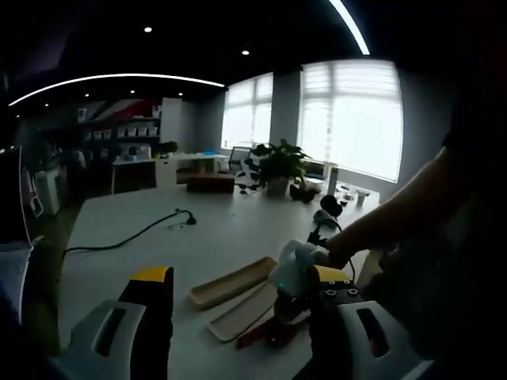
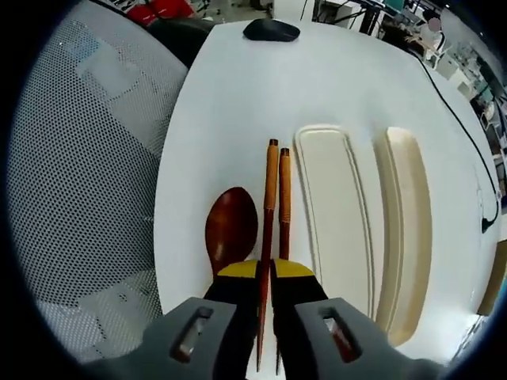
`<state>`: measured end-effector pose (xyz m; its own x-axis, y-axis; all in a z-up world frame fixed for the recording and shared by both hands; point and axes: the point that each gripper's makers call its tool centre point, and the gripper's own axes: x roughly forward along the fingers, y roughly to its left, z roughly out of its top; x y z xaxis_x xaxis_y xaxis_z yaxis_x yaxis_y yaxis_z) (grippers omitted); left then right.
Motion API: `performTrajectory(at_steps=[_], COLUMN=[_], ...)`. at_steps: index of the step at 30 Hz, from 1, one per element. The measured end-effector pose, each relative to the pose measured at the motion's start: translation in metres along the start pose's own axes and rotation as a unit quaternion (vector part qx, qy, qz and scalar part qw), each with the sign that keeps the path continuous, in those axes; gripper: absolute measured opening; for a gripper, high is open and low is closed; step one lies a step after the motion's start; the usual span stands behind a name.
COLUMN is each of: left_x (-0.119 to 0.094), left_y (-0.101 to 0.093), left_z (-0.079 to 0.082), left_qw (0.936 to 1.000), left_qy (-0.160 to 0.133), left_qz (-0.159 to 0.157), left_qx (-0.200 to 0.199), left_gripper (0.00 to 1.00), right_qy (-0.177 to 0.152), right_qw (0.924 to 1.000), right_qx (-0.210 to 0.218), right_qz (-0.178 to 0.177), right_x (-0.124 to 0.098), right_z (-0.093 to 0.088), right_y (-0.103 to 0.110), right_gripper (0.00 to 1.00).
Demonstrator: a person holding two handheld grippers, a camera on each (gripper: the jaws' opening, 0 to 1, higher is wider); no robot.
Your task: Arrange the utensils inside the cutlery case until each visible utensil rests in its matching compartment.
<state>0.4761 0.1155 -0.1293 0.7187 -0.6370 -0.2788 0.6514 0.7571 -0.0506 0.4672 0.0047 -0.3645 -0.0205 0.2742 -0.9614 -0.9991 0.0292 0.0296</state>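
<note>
Two cream trays of the cutlery case lie side by side on the white table, the nearer one (image 2: 333,214) beside the farther one (image 2: 408,229). A pair of red-brown chopsticks (image 2: 276,190) points away from me just left of them. My right gripper (image 2: 265,269) is shut on the chopsticks' near ends. A dark red spoon (image 2: 231,229) rests on the table to their left, its bowl beside my left jaw. In the left gripper view, my left gripper (image 1: 239,275) stands wide open above the table, short of the trays (image 1: 234,283). The right gripper (image 1: 281,309) comes in from the right there.
A black mouse (image 2: 271,30) lies at the table's far end. A grey mesh chair (image 2: 79,158) stands along the table's left edge. A black cable (image 1: 131,236) runs across the table. A potted plant (image 1: 277,168) stands at the far side. A person's arm (image 1: 404,210) reaches in.
</note>
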Motion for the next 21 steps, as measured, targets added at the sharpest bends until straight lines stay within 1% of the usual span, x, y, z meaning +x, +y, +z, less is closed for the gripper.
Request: performTrajectory(at_steps=[2, 5, 9, 14, 18, 21], left_x=[0.0001, -0.0002, -0.0003, -0.0002, -0.0002, -0.0002], left_y=[-0.0003, 0.0002, 0.0002, 0.0001, 0.0006, 0.0004], left_z=[-0.0002, -0.0004, -0.0005, -0.0005, -0.0005, -0.0007], left_qw=[1.0000, 1.0000, 1.0000, 1.0000, 1.0000, 1.0000], left_qy=[0.001, 0.001, 0.000, 0.001, 0.001, 0.002], left_qz=[-0.001, 0.000, -0.001, -0.001, 0.001, 0.001], left_qx=[-0.001, -0.001, -0.003, -0.002, -0.003, -0.003], left_gripper=[0.71, 0.71, 0.71, 0.71, 0.71, 0.71], right_qy=[0.000, -0.003, -0.013, -0.009, -0.018, -0.017], right_qw=[0.9999, 0.9999, 0.9994, 0.9997, 0.9995, 0.9996], right_qx=[0.013, 0.010, 0.030, 0.022, 0.027, 0.022], right_qz=[0.000, -0.003, -0.002, 0.002, 0.002, 0.001], right_x=[-0.0002, -0.0003, -0.0013, -0.0029, -0.0067, -0.0078], right_z=[0.0001, 0.0002, 0.0006, -0.0010, 0.0020, 0.0027], right_y=[0.0001, 0.0004, 0.0004, 0.0024, 0.0019, 0.0019], right_gripper=[0.01, 0.01, 0.01, 0.01, 0.00, 0.00])
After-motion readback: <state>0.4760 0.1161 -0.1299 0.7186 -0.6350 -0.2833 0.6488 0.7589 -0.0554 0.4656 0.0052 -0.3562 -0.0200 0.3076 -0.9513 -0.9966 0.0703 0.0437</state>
